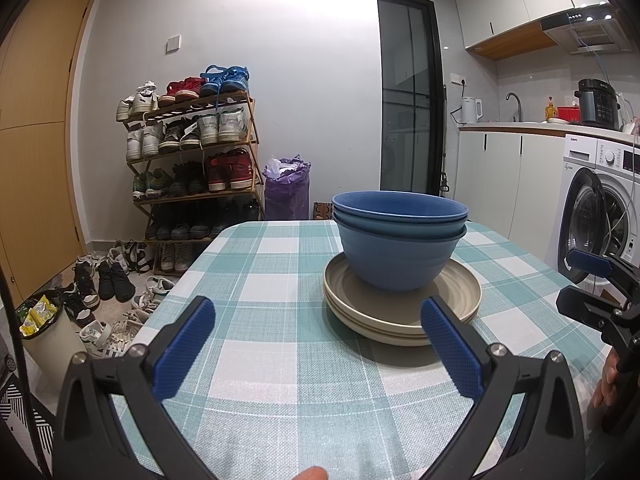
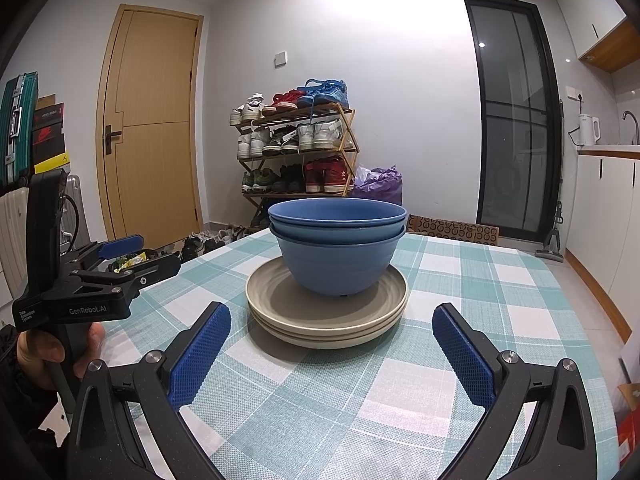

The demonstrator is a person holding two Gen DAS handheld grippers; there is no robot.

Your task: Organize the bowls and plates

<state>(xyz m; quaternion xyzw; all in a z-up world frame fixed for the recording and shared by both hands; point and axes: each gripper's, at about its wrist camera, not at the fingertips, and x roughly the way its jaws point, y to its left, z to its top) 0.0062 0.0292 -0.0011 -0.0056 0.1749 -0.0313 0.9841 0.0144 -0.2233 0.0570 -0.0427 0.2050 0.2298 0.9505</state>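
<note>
Two blue bowls (image 1: 400, 248) (image 2: 338, 256) sit nested, upright, on a stack of three beige plates (image 1: 404, 312) (image 2: 326, 312) in the middle of the checked table (image 1: 280, 280) (image 2: 460, 288). My left gripper (image 1: 318, 320) is open, empty, and hangs short of the stack, a little to its left. My right gripper (image 2: 332, 324) is open too, empty, with the stack straight ahead between its fingers' line but apart from them. In the right wrist view the left gripper (image 2: 136, 256) shows at the left edge, held by a hand; the right gripper (image 1: 592, 280) shows at the left wrist view's right edge.
A shoe rack (image 1: 192, 168) (image 2: 296, 148) and a purple bag (image 1: 286, 192) stand beyond the table's far edge. A washing machine (image 1: 600, 208) and kitchen counter (image 1: 540, 128) lie to the right. A bin (image 1: 48, 328) and loose shoes are on the floor at left.
</note>
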